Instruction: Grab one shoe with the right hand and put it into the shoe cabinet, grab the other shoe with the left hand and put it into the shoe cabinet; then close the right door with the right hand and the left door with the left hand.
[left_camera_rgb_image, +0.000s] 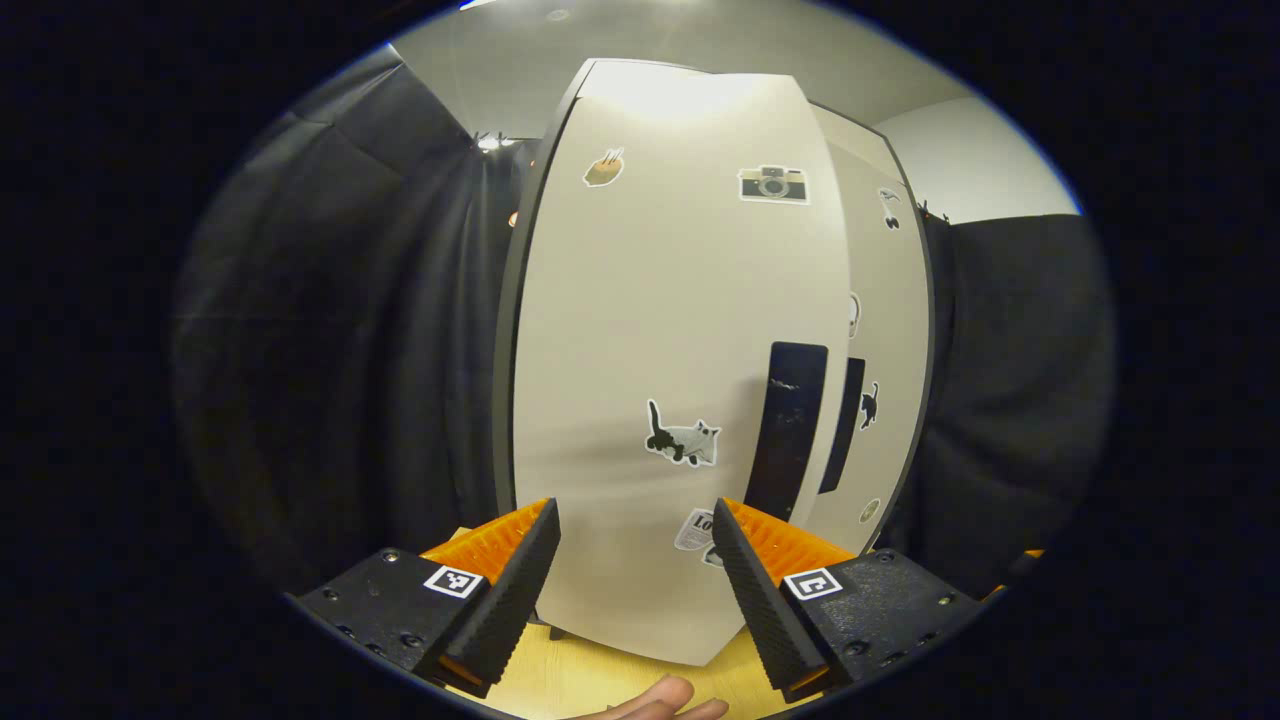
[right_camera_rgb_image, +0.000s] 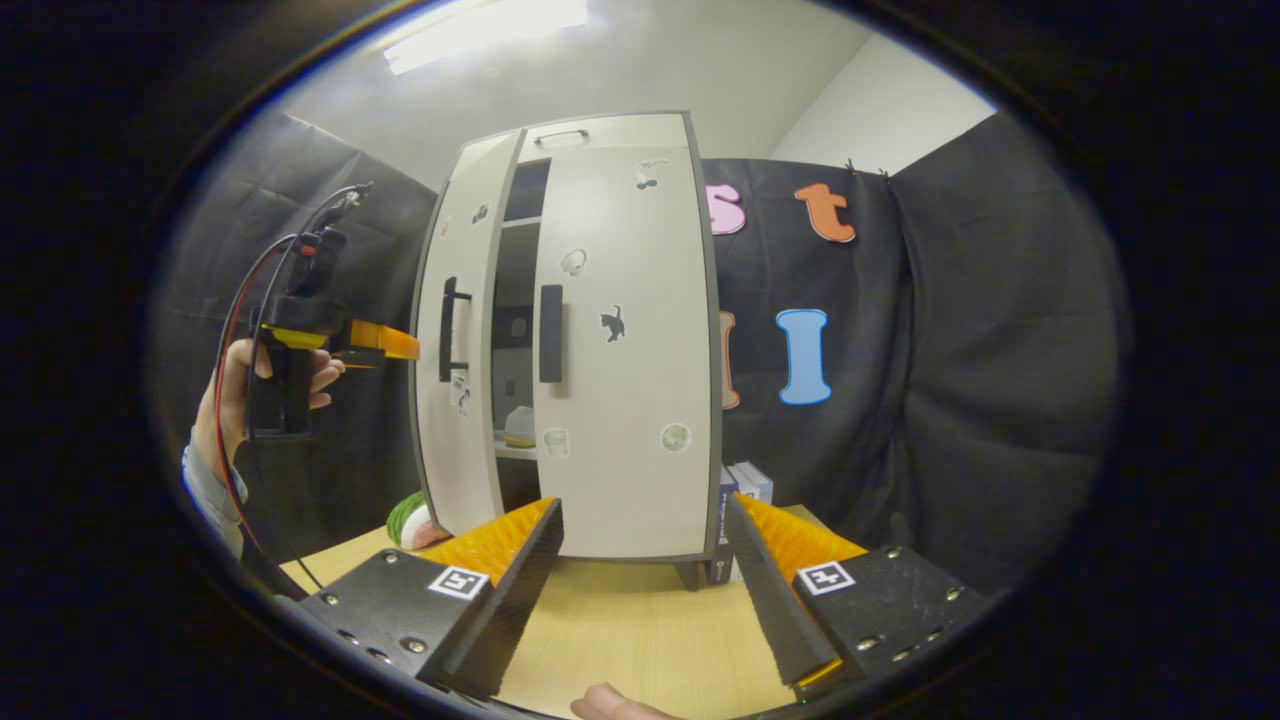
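The pale shoe cabinet stands on the wooden table. Its right door looks closed, while the left door stands ajar, leaving a gap onto the shelves. Through that gap a pale shoe shows on a shelf. My left gripper is open, close in front of the left door, left of its black handle. In the right gripper view, a hand holds the left gripper with its fingertips against that door's outer face. My right gripper is open and holds nothing, back from the cabinet above the table.
Small boxes sit by the cabinet's right foot. A round green and red object lies at its left foot. The wooden table stretches in front. Black cloth walls surround the booth. A fingertip shows at the bottom edge.
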